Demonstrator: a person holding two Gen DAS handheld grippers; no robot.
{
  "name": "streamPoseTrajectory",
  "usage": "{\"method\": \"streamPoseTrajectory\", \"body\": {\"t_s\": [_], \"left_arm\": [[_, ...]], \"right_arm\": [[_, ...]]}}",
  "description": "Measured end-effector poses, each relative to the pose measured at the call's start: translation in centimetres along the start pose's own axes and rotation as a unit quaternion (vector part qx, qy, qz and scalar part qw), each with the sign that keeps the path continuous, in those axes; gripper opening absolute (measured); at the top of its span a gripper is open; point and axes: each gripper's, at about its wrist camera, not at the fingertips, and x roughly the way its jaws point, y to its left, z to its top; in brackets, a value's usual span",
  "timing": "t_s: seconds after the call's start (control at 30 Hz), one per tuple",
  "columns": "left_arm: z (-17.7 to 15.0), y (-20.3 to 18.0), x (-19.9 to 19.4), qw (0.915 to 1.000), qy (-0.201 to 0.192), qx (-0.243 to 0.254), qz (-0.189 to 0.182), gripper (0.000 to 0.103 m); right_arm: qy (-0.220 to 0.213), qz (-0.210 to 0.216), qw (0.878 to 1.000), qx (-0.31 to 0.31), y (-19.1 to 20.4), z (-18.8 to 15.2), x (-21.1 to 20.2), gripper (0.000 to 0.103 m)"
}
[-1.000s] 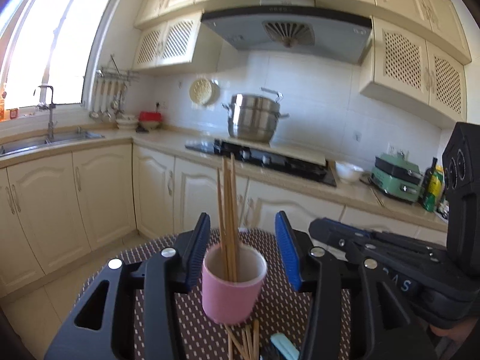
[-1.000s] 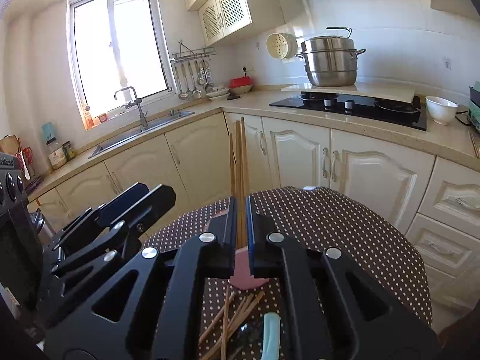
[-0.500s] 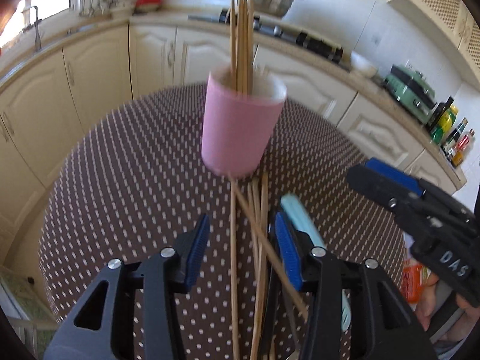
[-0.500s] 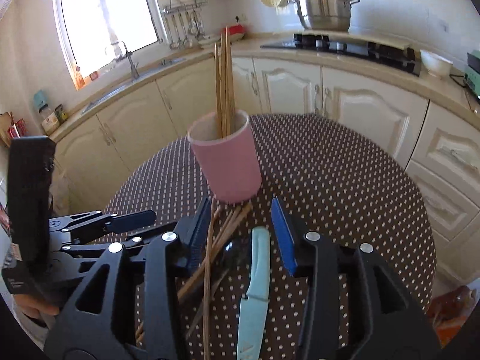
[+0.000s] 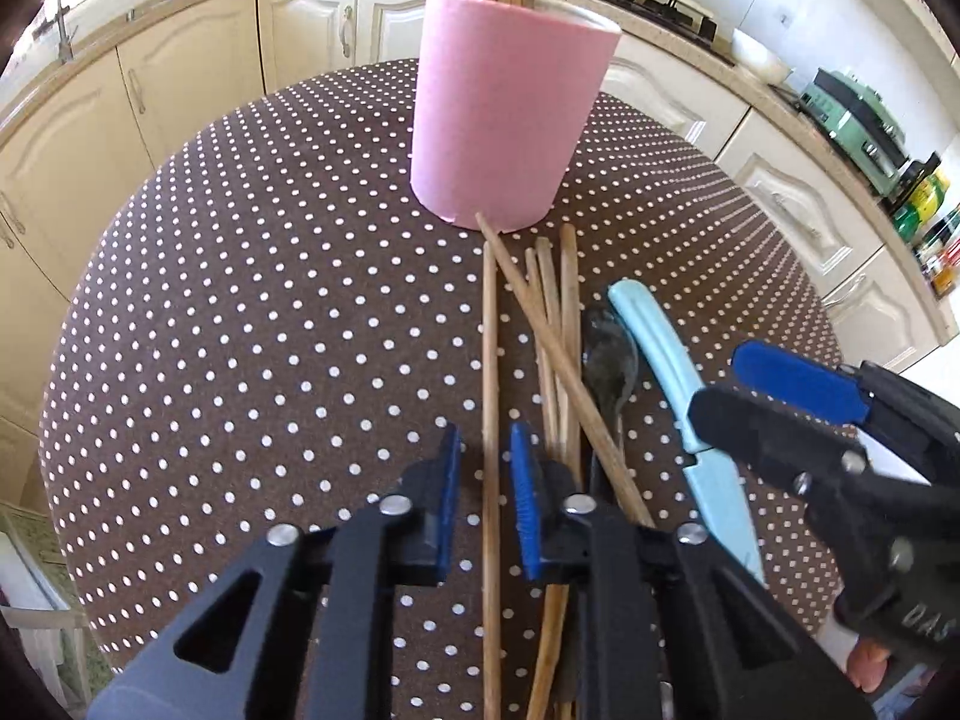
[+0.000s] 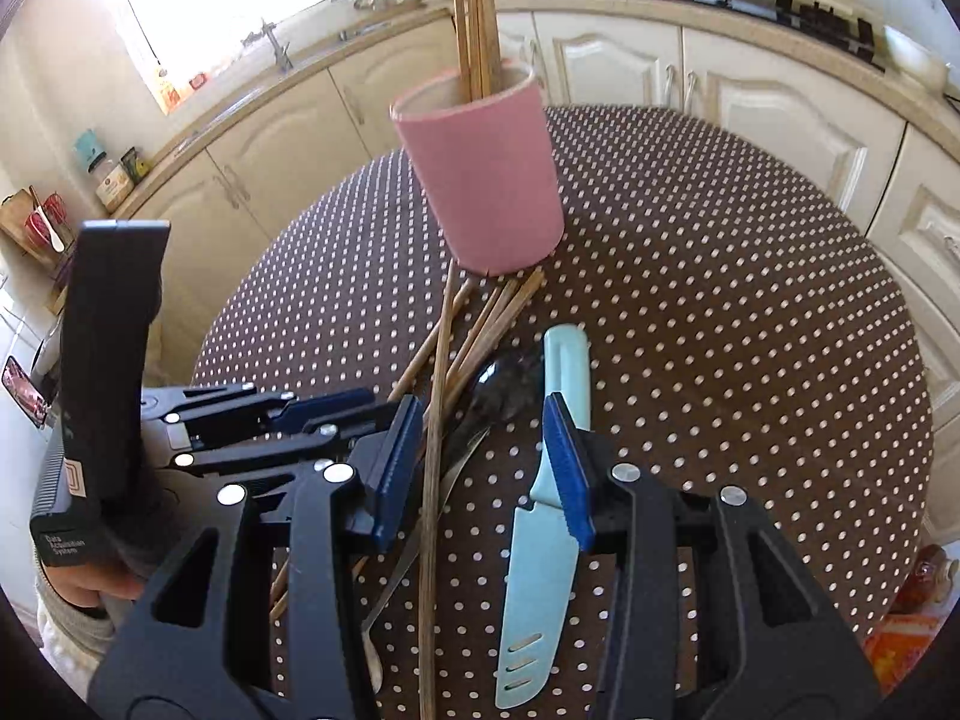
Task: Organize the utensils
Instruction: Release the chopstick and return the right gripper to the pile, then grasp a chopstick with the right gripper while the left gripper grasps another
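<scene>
Now I straddle one chopstick [image 5: 491, 396] with my left claw [image 5: 485, 480].
Its jaws stand narrowly apart; my right claw [image 6: 480, 450] gapes wide above the spoon [image 6: 498, 387].

I see a pink cup [image 5: 504, 120] on a brown cloth [image 5: 270, 330] with small white dots. Tan wooden chopsticks [image 5: 491, 390] lie on the cloth, more of the same tan in the cup. The knife [image 6: 543, 540] is pale blue, handle and blade alike. The spoon [image 6: 504, 390] is dark and shiny. My left gripper [image 5: 485, 498] and right gripper [image 6: 480, 468] are black with blue pads [image 5: 525, 504]. The cabinets [image 5: 180, 90] behind are cream.
</scene>
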Motion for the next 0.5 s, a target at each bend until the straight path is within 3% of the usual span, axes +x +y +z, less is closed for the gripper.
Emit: {"method": "streamPoseTrajectory", "body": {"t_s": [0.33, 0.4, 0.5], "left_arm": [[-1.8, 1.2, -1.5, 0.999, -0.018, -0.039, 0.008, 0.005], [-1.9, 1.5, -1.7, 0.9986, -0.02, -0.047, 0.011, 0.005], [-2.2, 2.0, -2.2, 0.9986, -0.018, -0.05, 0.006, 0.005]], "right_arm": [[0.054, 0.01, 0.998, -0.012, 1.0, -0.4, 2.9, 0.042], [0.064, 0.01, 0.998, -0.014, 1.2, -0.5, 3.4, 0.034], [0.074, 0.008, 0.997, -0.012, 1.3, -0.5, 4.2, 0.031]]}}
